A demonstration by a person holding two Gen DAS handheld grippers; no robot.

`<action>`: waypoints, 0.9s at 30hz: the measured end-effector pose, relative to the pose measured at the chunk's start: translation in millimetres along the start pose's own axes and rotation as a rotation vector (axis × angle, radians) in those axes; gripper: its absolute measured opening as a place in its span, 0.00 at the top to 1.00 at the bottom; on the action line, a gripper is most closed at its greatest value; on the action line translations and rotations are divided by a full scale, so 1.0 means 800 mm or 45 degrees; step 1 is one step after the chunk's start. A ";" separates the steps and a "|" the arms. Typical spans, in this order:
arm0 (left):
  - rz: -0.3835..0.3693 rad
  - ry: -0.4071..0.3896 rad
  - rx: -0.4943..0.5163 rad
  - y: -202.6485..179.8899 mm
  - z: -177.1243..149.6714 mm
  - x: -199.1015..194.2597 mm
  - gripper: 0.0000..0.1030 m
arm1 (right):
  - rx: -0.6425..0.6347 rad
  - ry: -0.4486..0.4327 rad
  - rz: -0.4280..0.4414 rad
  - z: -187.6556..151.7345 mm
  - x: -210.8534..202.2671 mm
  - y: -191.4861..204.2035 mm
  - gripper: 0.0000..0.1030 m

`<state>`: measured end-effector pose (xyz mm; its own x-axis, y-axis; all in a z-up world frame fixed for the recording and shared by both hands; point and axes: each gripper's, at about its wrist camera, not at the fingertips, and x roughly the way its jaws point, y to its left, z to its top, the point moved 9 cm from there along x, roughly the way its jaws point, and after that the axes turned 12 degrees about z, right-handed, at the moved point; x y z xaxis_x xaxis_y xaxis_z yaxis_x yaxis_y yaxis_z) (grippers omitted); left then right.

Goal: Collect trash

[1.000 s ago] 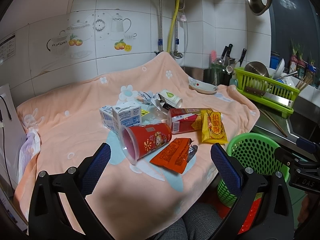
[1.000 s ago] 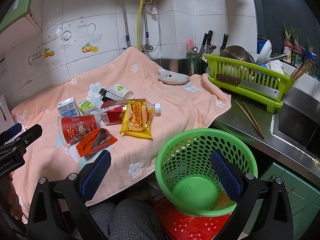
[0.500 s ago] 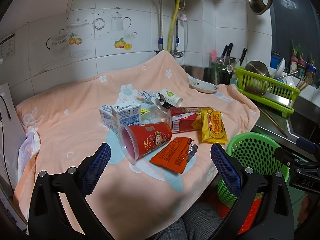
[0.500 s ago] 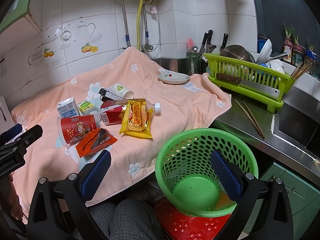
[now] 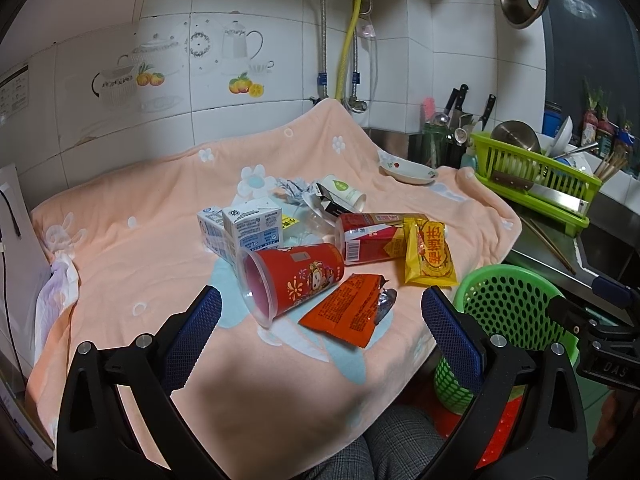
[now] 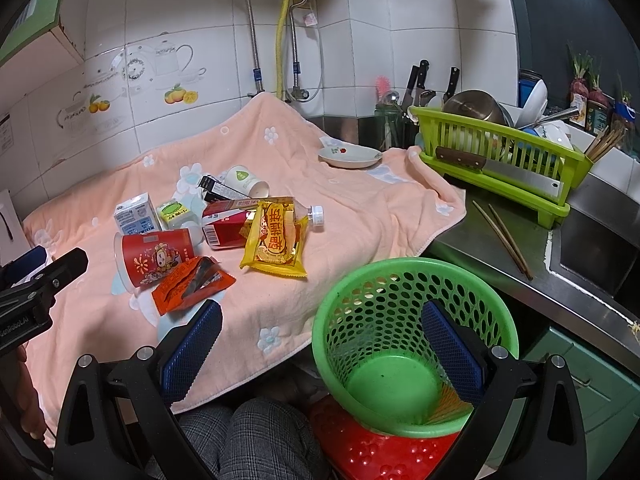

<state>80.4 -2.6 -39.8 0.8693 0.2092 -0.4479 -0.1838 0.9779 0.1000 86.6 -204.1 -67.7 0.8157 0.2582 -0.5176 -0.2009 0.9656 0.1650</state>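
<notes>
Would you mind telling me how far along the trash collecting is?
Barely begun. The green mesh basket holds only a yellowish scrap. Both the left gripper and right gripper are open and empty. The red paper cup, orange wrapper and yellow snack packet remain on the peach cloth.

The left gripper (image 5: 320, 320) is hovering with its jaws wide apart and nothing between them, above a peach towel (image 5: 132, 248) that is covering the counter. A red cup (image 5: 296, 280) is lying on its side just ahead, touching an orange wrapper (image 5: 348, 312). Behind it two milk cartons (image 5: 244, 232) are standing, with a red carton (image 5: 372, 236) and a yellow snack pack (image 5: 430, 256) beside them. A green basket (image 5: 508, 304) is sitting off the towel's right edge, where the right gripper (image 5: 592, 320) is showing.
</notes>
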 end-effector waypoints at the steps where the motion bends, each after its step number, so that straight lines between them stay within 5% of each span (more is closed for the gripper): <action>1: 0.000 0.003 -0.002 0.000 0.000 0.001 0.05 | -0.001 0.002 0.004 0.000 0.001 0.001 0.06; 27: 0.072 0.092 -0.093 0.049 -0.002 0.048 0.05 | -0.048 0.081 0.147 0.016 0.075 0.024 0.06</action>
<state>105.5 44.1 -54.6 0.8219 0.2612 -0.5062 -0.2670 0.9616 0.0627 138.4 -170.7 -84.9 0.7501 0.3678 -0.5497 -0.3128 0.9295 0.1953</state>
